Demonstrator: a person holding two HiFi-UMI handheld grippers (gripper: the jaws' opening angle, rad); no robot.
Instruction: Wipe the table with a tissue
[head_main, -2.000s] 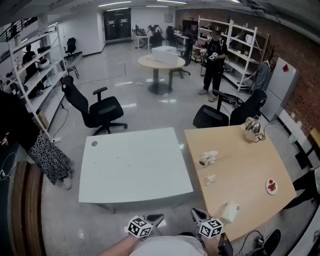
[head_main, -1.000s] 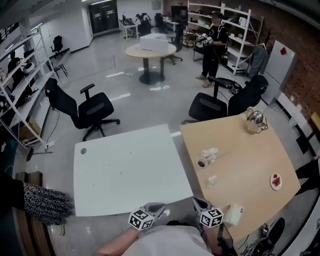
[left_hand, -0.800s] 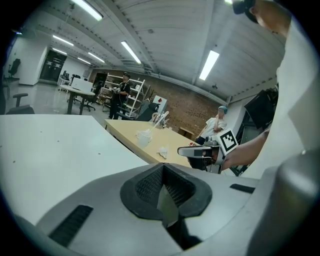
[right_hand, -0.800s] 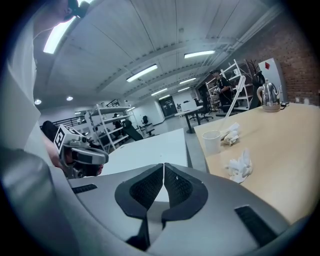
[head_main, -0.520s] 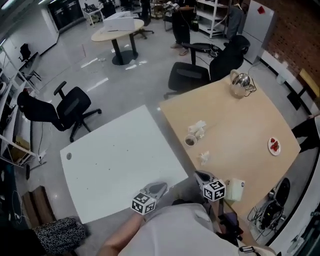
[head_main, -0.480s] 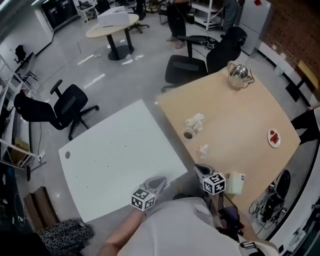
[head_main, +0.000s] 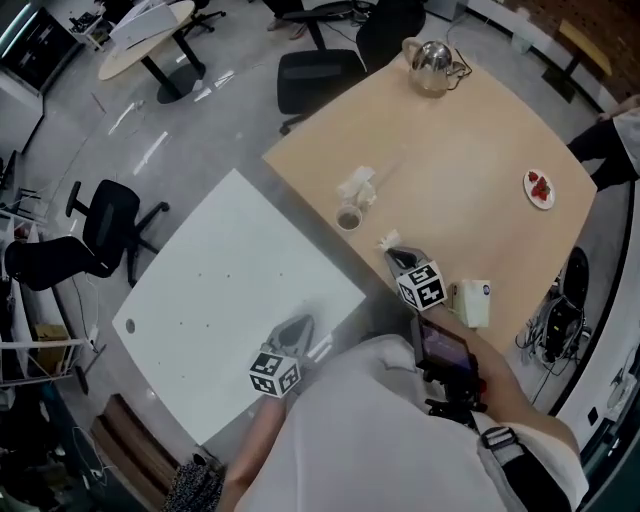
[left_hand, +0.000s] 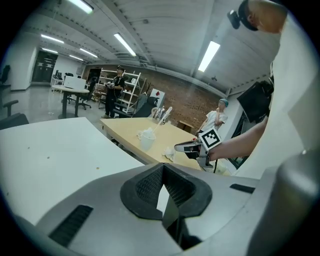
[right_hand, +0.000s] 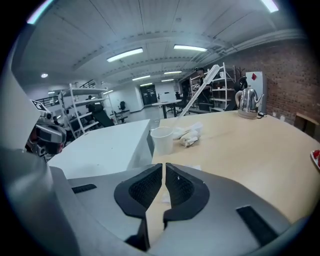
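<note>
A small crumpled tissue (head_main: 387, 240) lies on the wooden table (head_main: 470, 140), just ahead of my right gripper (head_main: 392, 257). The right gripper is shut with nothing in it. In the right gripper view its jaws (right_hand: 164, 181) meet over the table, and a white bit of tissue (right_hand: 191, 168) shows just behind them. My left gripper (head_main: 298, 327) hovers over the near corner of the white table (head_main: 220, 280), shut and holding nothing. The left gripper view shows the right gripper (left_hand: 186, 148) beside the tissue (left_hand: 169, 155).
A paper cup (head_main: 348, 218) and a heap of tissues (head_main: 358, 185) stand mid-table. A kettle (head_main: 430, 52) is at the far edge, a plate of red food (head_main: 540, 188) at the right, and a white box (head_main: 472, 302) near me. Office chairs (head_main: 105, 225) stand beyond.
The right gripper has reached forward and down over the wooden table toward the small tissue. The left gripper shifted along the white table's corner. The head view has swung to look more steeply down.
</note>
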